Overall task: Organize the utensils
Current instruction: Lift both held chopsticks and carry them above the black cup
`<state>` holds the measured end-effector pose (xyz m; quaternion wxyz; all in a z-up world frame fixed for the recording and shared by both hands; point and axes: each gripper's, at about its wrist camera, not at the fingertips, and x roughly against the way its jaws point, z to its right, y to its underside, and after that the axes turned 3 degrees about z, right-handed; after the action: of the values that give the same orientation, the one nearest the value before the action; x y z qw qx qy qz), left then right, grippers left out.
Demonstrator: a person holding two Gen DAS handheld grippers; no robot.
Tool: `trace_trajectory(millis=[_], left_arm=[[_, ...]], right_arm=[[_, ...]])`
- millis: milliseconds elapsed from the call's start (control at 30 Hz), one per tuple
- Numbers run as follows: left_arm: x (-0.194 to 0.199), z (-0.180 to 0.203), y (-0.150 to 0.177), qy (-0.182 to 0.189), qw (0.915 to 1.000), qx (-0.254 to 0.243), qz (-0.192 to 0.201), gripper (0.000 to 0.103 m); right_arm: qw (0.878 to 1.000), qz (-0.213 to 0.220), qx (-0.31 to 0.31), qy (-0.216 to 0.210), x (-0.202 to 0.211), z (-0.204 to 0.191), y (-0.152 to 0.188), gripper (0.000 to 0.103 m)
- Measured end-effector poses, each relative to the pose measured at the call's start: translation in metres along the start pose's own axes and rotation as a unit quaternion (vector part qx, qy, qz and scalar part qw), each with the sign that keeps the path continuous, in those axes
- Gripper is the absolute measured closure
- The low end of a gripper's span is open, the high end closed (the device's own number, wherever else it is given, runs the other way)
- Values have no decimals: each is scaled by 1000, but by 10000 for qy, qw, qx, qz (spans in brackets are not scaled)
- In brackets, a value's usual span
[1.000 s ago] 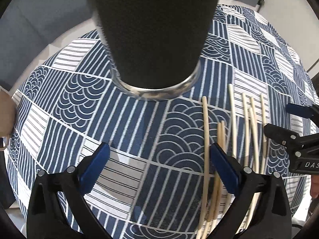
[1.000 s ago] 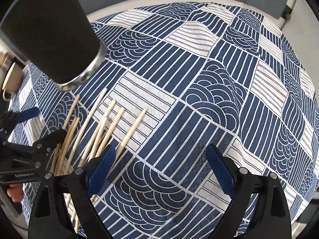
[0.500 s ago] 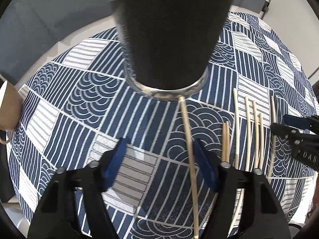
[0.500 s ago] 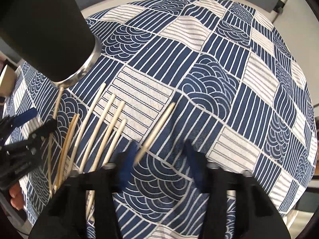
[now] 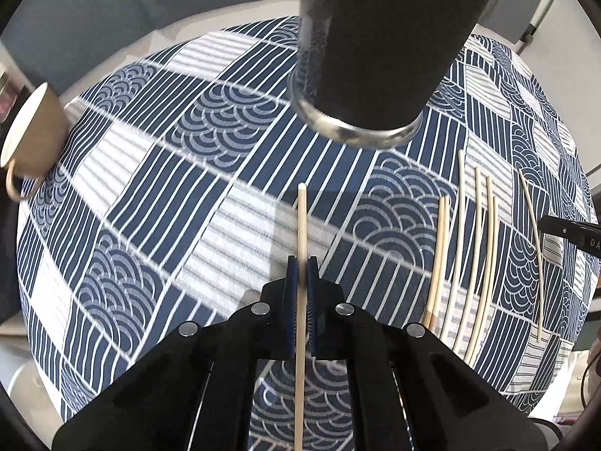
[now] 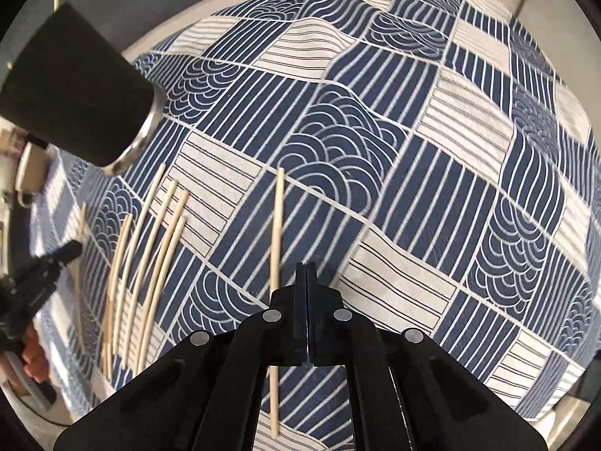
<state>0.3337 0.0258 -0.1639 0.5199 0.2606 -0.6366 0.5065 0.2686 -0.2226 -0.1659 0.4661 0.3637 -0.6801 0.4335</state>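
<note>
On a table under a blue-and-white patterned cloth (image 5: 157, 203), the left wrist view shows the left gripper (image 5: 301, 263) clamped on one pale chopstick (image 5: 301, 221). Its jaws have just been closing, and the stick runs straight up between the blue pads with its blunt end pointing toward a single black tumbler (image 5: 375, 56). The tumbler stands just beyond on the cloth, and its steel base rim is visible. Seven more chopsticks lie flat to the right. Two darker ones (image 5: 439, 255) lie side by side, four paler ones (image 5: 477, 255) are fanned just beside them, and one (image 5: 531, 240) lies apart near the cloth's edge. The black tip of the right gripper (image 5: 563, 231) reaches in beside that last stick. One tan mug (image 5: 33, 131) sits at the far left edge.

The right wrist view shows the right gripper (image 6: 306, 270) with its jaws just having been closing. The pads now meet with nothing between them. A lone chopstick (image 6: 277, 233) lies on the cloth (image 6: 413, 195) just to the left of the fingers, passing under the gripper's body and not pinched. Farther left, the group of six sticks (image 6: 157, 255) lies fanned, though the darker pair is hard to separate in this view. Beyond it the left gripper (image 6: 56, 259) holds its stick, with a person's fingers (image 6: 33, 357) behind. The tumbler (image 6: 75, 94) stands at upper left.
</note>
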Motion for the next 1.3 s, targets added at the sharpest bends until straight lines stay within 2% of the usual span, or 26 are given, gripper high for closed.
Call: trace_trajectory(millis=[100, 167, 267, 333, 433, 600, 733, 833, 1000, 1133, 1300], left_arm=[[4, -6, 8, -4, 9999, 147, -61, 98], [7, -7, 14, -93, 9997, 206, -106, 98], [11, -11, 23, -172, 9993, 299, -163, 98], [14, -13, 28, -170, 9988, 404, -198, 98], [18, -16, 37, -204, 9982, 518, -236, 98], [25, -22, 48, -279, 9966, 732, -266, 98], [29, -26, 56, -264, 9952, 901, -277, 98], [33, -31, 61, -284, 9937, 1043, -289, 98], [48, -39, 66, -386, 9911, 1263, -191, 98], [68, -41, 62, -557, 9892, 1354, -29, 98], [95, -35, 44, -814, 9869, 1365, 270, 98]], right_arm=[[9992, 57, -55, -386, 7, 5, 2, 102], [9980, -1, -43, -626, 9, 7, 0, 98], [9979, -71, 76, -642, 7, 0, -2, 98], [9983, -105, 166, -550, 3, -8, -3, 97], [9986, -117, 372, -352, -10, -10, -4, 90], [9964, -70, 828, 191, -16, -28, -5, 85], [9910, 18, 1176, 642, -18, -47, -2, 98], [9909, -62, 1246, 502, -18, -47, -5, 98], [9916, 128, 1271, 216, 5, -27, -11, 98], [9913, 437, 1243, -23, 34, -20, -24, 98], [9866, 902, 1330, -295, 70, -22, -45, 98]])
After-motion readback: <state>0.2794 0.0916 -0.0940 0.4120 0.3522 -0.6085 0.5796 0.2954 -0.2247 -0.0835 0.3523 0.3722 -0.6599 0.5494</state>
